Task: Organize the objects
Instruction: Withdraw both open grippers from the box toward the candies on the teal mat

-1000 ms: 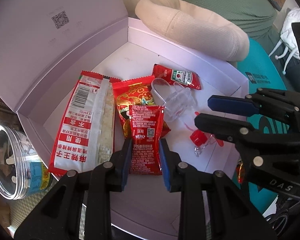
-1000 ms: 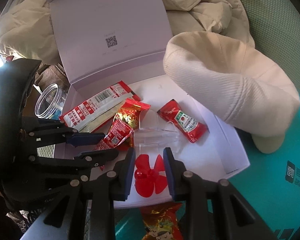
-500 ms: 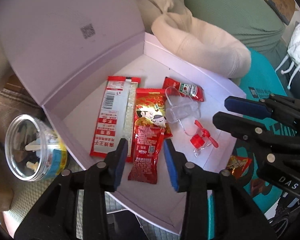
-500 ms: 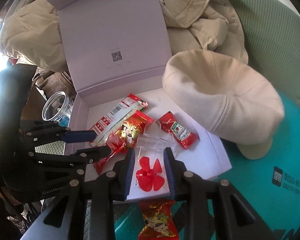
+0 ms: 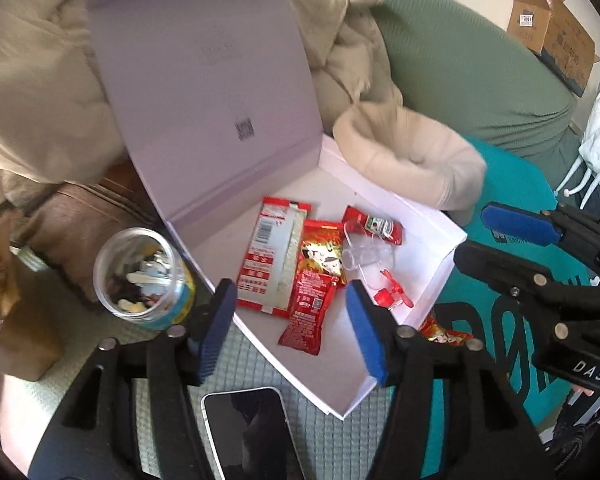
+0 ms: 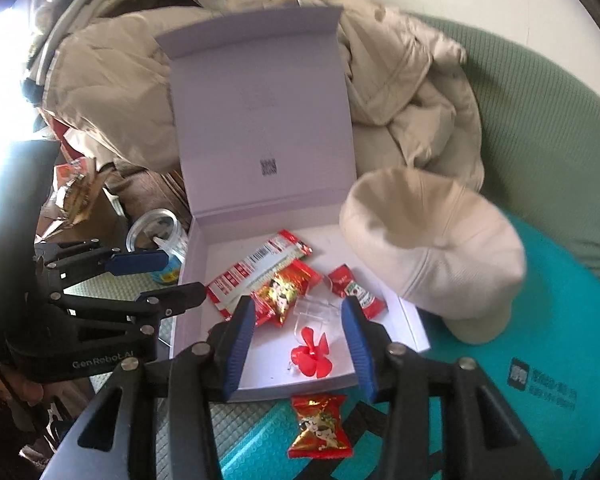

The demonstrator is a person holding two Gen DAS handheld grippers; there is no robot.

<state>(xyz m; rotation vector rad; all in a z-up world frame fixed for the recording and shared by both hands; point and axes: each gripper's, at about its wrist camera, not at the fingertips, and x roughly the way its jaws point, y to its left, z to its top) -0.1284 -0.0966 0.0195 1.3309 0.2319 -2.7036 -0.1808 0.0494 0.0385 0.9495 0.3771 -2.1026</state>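
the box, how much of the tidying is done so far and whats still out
Done: the white box holds a long red-and-white packet, ketchup sachets, a red snack packet, a clear plastic piece and a red propeller.

In hand: nothing; the left tool and right tool are open above the box.

Left: one red snack packet lies outside the front edge.

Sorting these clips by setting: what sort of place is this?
Probably a lived-in room at home: a green sofa with a beige jacket and cap dumped on it, and a cardboard box behind.
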